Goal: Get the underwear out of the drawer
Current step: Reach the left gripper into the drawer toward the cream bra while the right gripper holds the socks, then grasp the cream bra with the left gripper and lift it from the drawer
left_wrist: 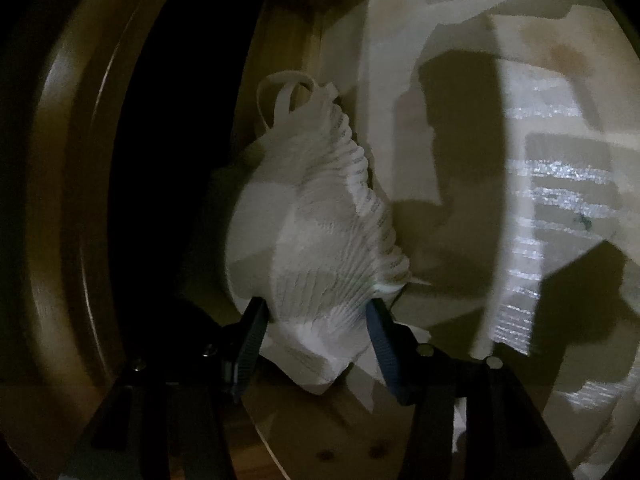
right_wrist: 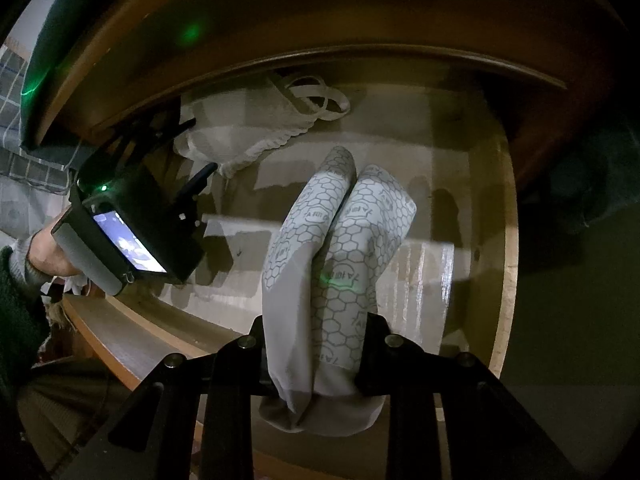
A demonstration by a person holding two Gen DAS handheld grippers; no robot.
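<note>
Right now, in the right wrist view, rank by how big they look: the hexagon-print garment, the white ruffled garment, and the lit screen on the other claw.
1. Hexagon-print garment, largest, though nearest the camera, which inflates it.
2. White ruffled garment, smaller, farther back, partly hidden under the drawer edge.
3. Lit screen, smallest.

Left gripper (left_wrist: 316, 312): black linkage arms w/ silver bolt heads; two blue ribbed pads (left_wrist: 382, 344) at 5 and 7 o'clock. Right gripper (right_wrist: 316, 360): black linkage frame, round silver screws at pivots. From the right wrist view, left unit at 9 o'clock: black housing, lit screen (right_wrist: 128, 246), green LED, grey handle. Person's sleeve (right_wrist: 16, 304): dark green knit over a pale cuff.
</note>
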